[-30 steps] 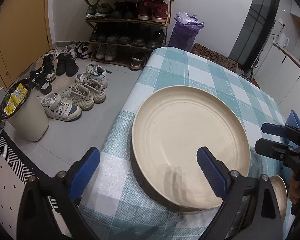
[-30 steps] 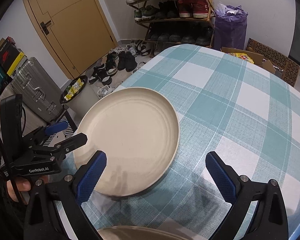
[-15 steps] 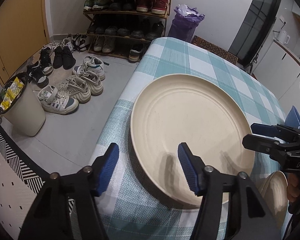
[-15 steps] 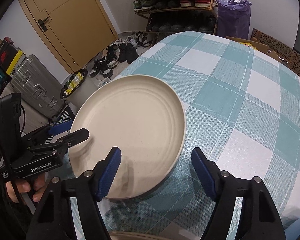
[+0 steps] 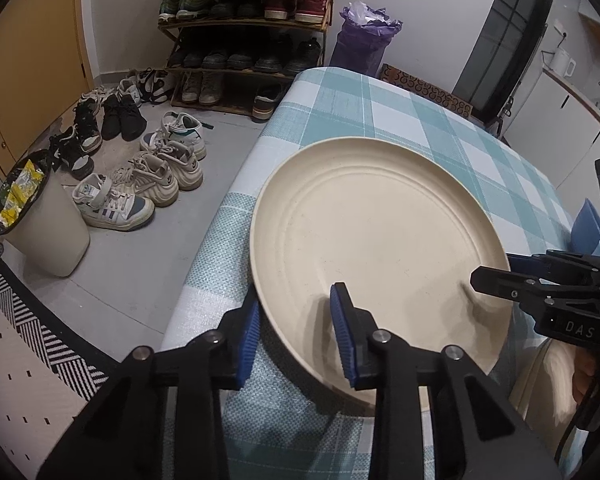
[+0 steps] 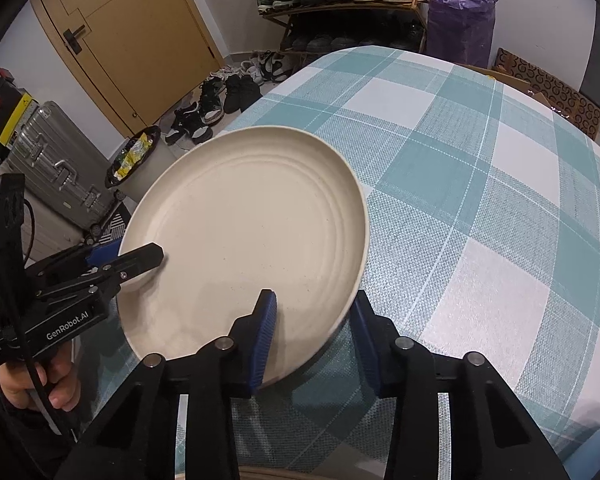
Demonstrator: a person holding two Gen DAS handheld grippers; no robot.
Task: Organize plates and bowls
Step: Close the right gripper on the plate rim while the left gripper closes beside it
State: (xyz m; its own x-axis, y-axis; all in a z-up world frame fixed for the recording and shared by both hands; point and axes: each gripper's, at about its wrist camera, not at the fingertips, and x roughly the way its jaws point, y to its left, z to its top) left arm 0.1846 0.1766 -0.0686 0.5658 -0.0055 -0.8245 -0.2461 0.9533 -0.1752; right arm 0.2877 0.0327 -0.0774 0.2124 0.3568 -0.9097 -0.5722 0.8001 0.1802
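A large cream plate (image 5: 380, 232) (image 6: 244, 224) lies near the left edge of a table under a teal checked cloth (image 6: 480, 200). My left gripper (image 5: 296, 312) (image 6: 128, 256) straddles the plate's near-left rim. Its jaws are closing, one pad outside the wall and one inside. My right gripper (image 6: 314, 312) (image 5: 496, 272) straddles the near-right rim the same way, jaws closing, with the rim between its pads. A second cream dish (image 5: 548, 380) (image 6: 260, 474) sits just below the plate, mostly hidden by the grippers.
The table edge drops off to the left of the plate. On the floor there stand a bin (image 5: 44, 224), several shoes (image 5: 148, 184) and a shoe rack (image 5: 244, 32). A suitcase (image 6: 56, 168) stands by the door. A blue object (image 5: 588, 224) lies at the table's right edge.
Both grippers' jaws have narrowed from wide open down onto the plate's rim. The right gripper has sunk a little closer to the plate.
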